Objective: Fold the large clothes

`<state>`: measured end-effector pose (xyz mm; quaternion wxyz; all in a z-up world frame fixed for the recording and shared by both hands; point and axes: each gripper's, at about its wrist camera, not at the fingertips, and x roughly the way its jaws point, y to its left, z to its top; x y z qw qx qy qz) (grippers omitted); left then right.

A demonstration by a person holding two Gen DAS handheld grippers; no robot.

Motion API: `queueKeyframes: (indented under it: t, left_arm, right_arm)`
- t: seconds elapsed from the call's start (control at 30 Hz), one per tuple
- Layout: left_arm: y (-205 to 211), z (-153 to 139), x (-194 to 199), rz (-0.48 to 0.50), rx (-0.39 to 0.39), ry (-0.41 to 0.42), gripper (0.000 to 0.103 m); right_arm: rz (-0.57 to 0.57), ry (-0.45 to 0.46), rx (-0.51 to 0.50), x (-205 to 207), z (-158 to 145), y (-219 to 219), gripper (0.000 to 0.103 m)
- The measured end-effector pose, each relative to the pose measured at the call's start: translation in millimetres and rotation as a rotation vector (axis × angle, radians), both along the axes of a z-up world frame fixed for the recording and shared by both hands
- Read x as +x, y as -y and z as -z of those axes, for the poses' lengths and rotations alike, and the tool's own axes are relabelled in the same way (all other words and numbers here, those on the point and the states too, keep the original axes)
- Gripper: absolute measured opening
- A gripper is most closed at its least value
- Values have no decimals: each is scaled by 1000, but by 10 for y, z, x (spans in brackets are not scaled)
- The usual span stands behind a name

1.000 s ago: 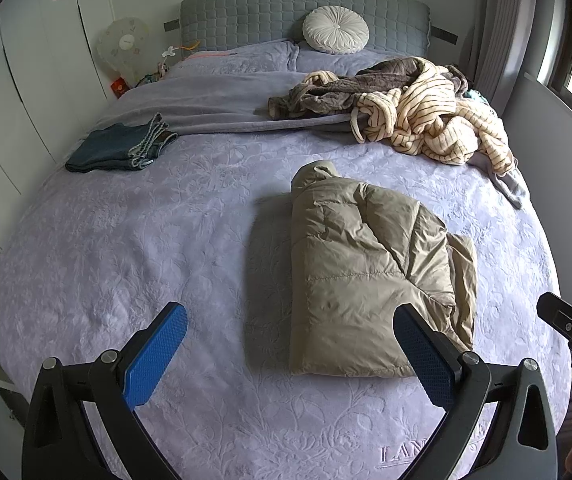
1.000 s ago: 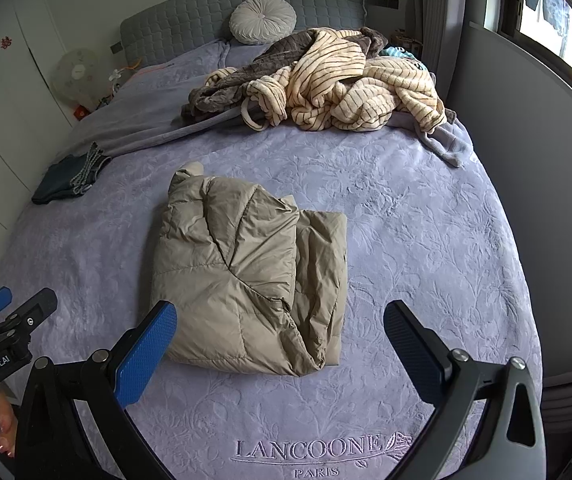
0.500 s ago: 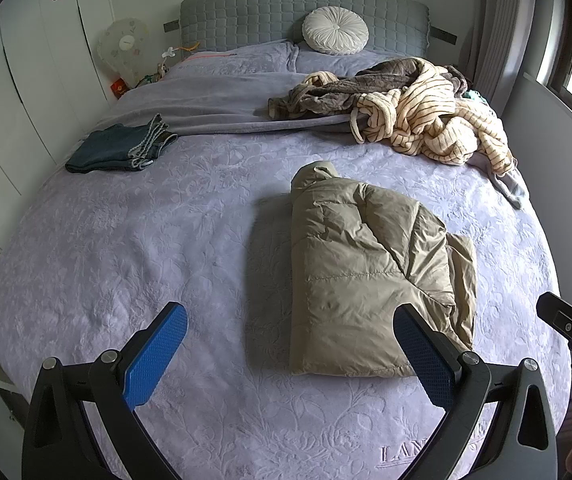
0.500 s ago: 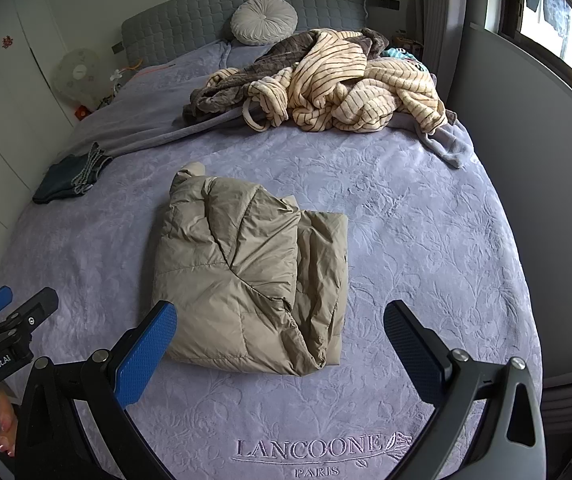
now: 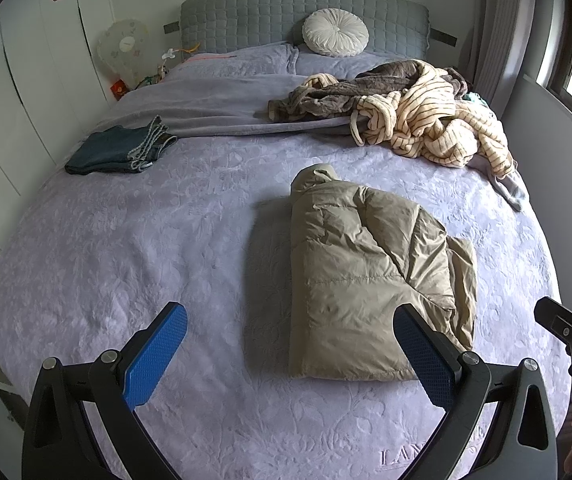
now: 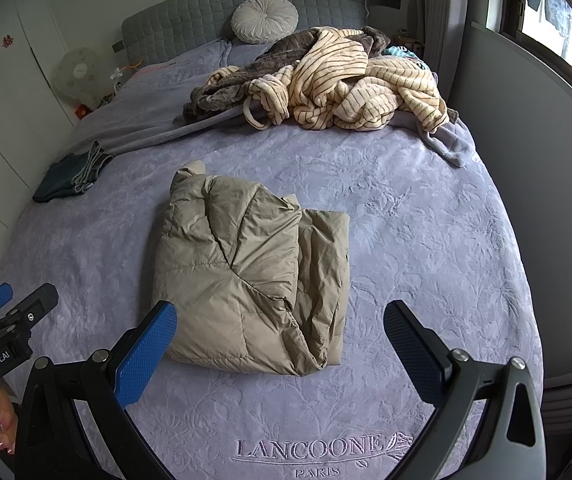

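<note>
Both grippers hang above the near edge of the bed, jaws spread wide and holding nothing: the left gripper (image 5: 290,352) in front of the bundle's near-left part, the right gripper (image 6: 280,350) over its near-right corner. Just beyond them the tan puffer jacket (image 6: 242,272) lies folded into a thick rectangle on the lilac bedspread (image 6: 426,240). It looks light, puffy and slick-shelled, likely to spring open, so pinching deep at the stacked near corners seems safest. Unfolded striped robes (image 6: 346,84) wait far right.
</note>
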<state>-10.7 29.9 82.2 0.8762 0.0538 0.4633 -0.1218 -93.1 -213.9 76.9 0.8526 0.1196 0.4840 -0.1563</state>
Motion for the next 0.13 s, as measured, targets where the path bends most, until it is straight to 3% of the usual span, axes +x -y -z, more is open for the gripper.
queueKeyframes:
  t: [0.13]
  left_arm:
    - [15,-8,27,1,2,-6,103]
  right_arm:
    - [-1,0,-1,5,2,0,103]
